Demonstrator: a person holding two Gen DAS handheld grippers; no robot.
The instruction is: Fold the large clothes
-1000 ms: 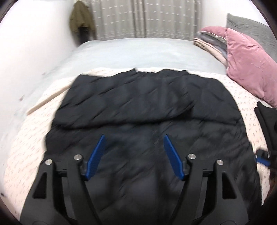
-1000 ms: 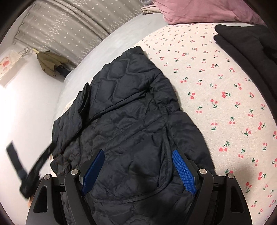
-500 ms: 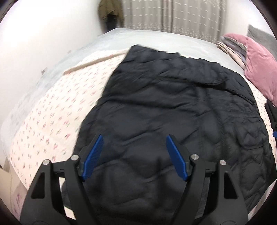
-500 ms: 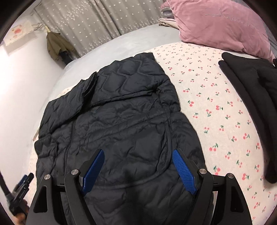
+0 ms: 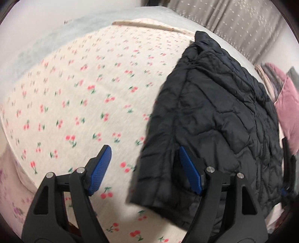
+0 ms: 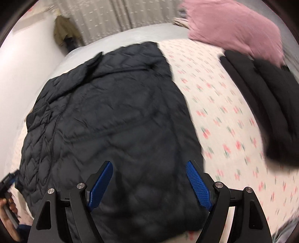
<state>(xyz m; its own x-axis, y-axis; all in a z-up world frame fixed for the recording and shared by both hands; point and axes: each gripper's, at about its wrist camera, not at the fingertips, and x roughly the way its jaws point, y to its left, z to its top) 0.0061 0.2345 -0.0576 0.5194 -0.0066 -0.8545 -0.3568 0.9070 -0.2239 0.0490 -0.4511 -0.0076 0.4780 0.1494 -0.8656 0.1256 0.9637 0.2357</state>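
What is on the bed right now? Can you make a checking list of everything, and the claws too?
Surface: cherry-print sheet over a grey bed.
Job's things: black quilted jacket spread flat, not yet folded up.
Clutter: folded black clothes at the right; pink pillow behind them.
Claws: left claw open over the jacket's left edge; right claw open over its near end; neither is gripping.
Cables: nothing seen.
Surroundings: dotted grey curtain, white wall, olive coat hanging.
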